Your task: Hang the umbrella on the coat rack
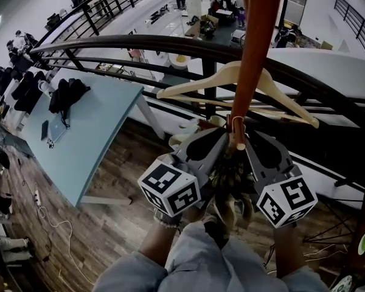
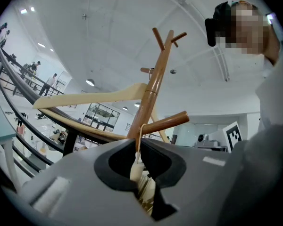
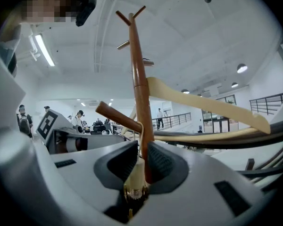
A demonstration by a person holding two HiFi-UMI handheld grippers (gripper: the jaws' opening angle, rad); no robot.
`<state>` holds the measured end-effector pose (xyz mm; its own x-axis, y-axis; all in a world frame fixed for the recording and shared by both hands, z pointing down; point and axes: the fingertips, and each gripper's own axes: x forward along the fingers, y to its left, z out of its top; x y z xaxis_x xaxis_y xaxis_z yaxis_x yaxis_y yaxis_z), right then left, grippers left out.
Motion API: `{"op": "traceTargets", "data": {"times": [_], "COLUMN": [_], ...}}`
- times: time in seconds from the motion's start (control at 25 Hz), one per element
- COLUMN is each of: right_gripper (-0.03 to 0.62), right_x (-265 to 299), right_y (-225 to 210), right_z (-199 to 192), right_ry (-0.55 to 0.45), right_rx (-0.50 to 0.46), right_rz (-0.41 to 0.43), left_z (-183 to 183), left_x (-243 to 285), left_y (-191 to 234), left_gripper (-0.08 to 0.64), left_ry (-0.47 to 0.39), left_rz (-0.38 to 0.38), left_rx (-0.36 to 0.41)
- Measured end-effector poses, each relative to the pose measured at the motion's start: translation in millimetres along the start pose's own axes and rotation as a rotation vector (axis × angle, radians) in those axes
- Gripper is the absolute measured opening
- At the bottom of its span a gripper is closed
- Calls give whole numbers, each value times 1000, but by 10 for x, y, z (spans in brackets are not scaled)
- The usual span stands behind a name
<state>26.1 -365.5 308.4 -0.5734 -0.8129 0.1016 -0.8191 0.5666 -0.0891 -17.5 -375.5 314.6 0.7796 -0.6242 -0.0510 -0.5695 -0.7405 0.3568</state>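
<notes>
Pale wooden hanger (image 1: 194, 83) level, in front of dark curved railing (image 1: 140, 41). Grey-blue desk (image 1: 97, 139) at left on wood-plank floor (image 1: 125, 181); black garment (image 1: 66, 95) and flat dark device (image 1: 44, 129) (type unclear) lying on top. White cable (image 1: 48, 215) on floor beside desk.

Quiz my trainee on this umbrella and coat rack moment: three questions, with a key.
1. True or false: the left gripper is open and empty.
2. What hangs on the coat rack? A) a wooden hanger B) a black jacket C) a cap
3. Fill in: the cord loop of the umbrella runs up toward the rack's lower ____.
Key: 1 false; it is shut on the umbrella, as is the right gripper. 2 A. 3 peg.
</notes>
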Motion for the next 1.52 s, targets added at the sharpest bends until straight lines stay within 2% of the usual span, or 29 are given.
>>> {"op": "traceTargets", "data": {"times": [0.48, 0.84, 1.24, 1.52], "right_gripper": [23, 9, 3, 2], "right_x": [-498, -948, -1500, -1682], "right_y": [240, 429, 462, 644], "right_z": [102, 209, 159, 131], "right_ry": [-41, -79, -114, -116], "right_rx": [-24, -21, -15, -22], "right_rz": [18, 32, 28, 52], "left_z": [109, 89, -78, -108], "left_x": [-370, -648, -832, -1037], "left_y": [-499, -940, -1490, -1630], "left_gripper": [11, 6, 5, 5], "left_ry": [-64, -87, -84, -90], "left_rz": [55, 79, 78, 95], "left_rx": [58, 47, 77, 88]}}
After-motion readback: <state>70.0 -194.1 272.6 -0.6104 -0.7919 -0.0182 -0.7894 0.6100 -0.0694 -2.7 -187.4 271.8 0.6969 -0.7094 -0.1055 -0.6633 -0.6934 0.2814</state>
